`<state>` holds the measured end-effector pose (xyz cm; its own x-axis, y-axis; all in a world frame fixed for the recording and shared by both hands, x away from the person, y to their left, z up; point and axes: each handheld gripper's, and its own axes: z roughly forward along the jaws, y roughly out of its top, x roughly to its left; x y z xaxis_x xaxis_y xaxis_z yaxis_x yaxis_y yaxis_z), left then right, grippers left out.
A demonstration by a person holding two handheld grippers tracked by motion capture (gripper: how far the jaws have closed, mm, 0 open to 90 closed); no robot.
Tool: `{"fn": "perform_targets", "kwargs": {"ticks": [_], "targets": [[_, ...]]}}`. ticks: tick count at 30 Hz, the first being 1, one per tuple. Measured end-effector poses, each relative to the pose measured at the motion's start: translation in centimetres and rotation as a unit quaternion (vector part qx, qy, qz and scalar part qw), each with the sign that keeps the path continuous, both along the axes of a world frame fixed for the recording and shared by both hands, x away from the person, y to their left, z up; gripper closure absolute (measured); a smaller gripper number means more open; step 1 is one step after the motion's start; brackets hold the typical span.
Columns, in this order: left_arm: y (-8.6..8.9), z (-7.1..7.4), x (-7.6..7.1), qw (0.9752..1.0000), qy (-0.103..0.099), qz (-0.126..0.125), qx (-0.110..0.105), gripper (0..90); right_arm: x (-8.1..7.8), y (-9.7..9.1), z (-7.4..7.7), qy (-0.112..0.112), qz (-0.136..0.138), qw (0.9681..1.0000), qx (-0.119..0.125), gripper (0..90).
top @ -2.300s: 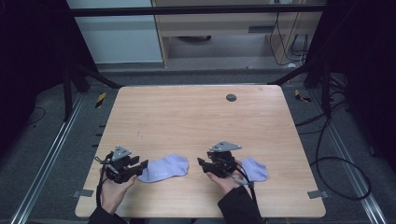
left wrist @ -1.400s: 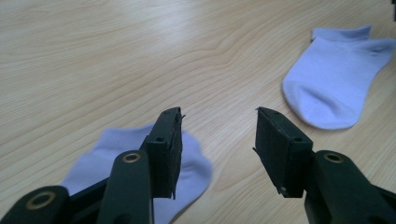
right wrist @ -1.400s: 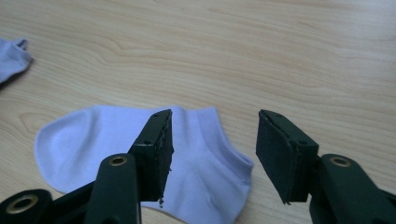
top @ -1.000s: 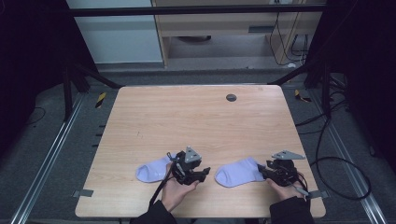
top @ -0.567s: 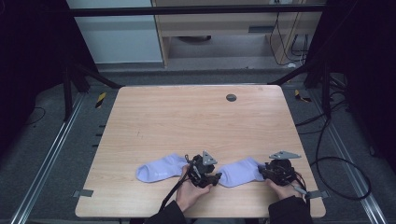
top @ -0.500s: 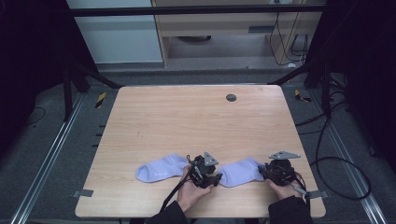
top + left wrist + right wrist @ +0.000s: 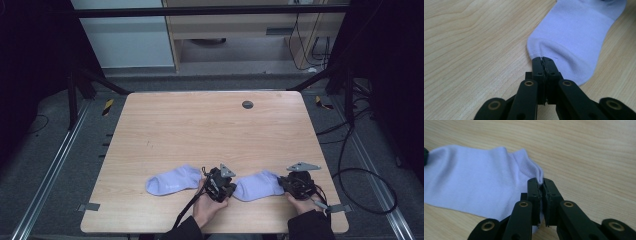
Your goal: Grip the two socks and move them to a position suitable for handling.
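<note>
High view, lower centre: right-hand sock [image 7: 258,185], long axis left to right, stretched between left gripper [image 7: 220,183] and right gripper [image 7: 298,183]. Both sets of jaws have just been closing and now pinch cloth: left on the toe end, right on the cuff. Second sock [image 7: 172,180] lies apart, lower left, unheld.

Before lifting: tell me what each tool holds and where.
Both grip the right-hand sock: left tool pinches its toe edge, right tool its cuff edge.

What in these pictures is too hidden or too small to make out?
- Right-hand lilac sock, high view: both ends covered by the left gripper and right gripper.
- Small dark round thing on the wooden table, high view: too small to identify.
- Sock's far end, left gripper view: cut off by the edge.
</note>
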<state>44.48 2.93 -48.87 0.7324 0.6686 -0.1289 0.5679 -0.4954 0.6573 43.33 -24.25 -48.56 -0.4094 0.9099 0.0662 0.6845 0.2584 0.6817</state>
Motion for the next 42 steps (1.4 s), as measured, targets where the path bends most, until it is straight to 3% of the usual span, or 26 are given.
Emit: {"fn": "perform_targets", "kwargs": {"ticks": [6, 10, 13, 16, 21, 29, 33, 42], "targets": [[1.9, 1.9, -0.6, 0.9997, -0.003, -0.015, -0.02, 89.1, -1.9, 0.8, 2.0, -0.03, 0.008, 0.9993, 0.023, 85.4], [3.0, 2.8, -1.1, 0.9996, -0.005, -0.024, -0.017, 89.1, -3.1, 1.7, 2.7, -0.047, 0.02, 0.9982, 0.032, 85.2], [4.5, 3.4, -1.8, 0.9995, -0.014, -0.029, -0.006, 89.1, -3.8, 2.6, 2.6, -0.045, 0.028, 0.9975, 0.047, 85.0], [5.3, 3.4, -2.0, 0.9996, -0.013, -0.026, -0.001, 89.1, -4.1, 3.5, 2.2, -0.039, 0.04, 0.9972, 0.049, 84.8], [6.6, 2.1, -2.0, 0.9998, -0.001, -0.017, 0.01, 89.0, -3.9, 5.3, 1.1, -0.024, 0.055, 0.9974, 0.041, 84.5], [7.0, 0.7, -2.2, 0.9994, 0.005, -0.018, 0.03, 88.2, -3.8, 5.9, 0.1, -0.006, 0.063, 0.9976, 0.027, 79.7], [7.1, 0.7, -2.2, 0.9996, -0.002, -0.013, 0.027, 81.0, -3.8, 5.9, -0.1, -0.002, 0.061, 0.9979, 0.023, 70.1], [9.7, 2.8, -2.0, 0.9988, -0.042, 0.025, -0.002, 58.5, -3.5, 5.3, 0.5, -0.034, 0.041, 0.9979, 0.036, 57.9]]}}
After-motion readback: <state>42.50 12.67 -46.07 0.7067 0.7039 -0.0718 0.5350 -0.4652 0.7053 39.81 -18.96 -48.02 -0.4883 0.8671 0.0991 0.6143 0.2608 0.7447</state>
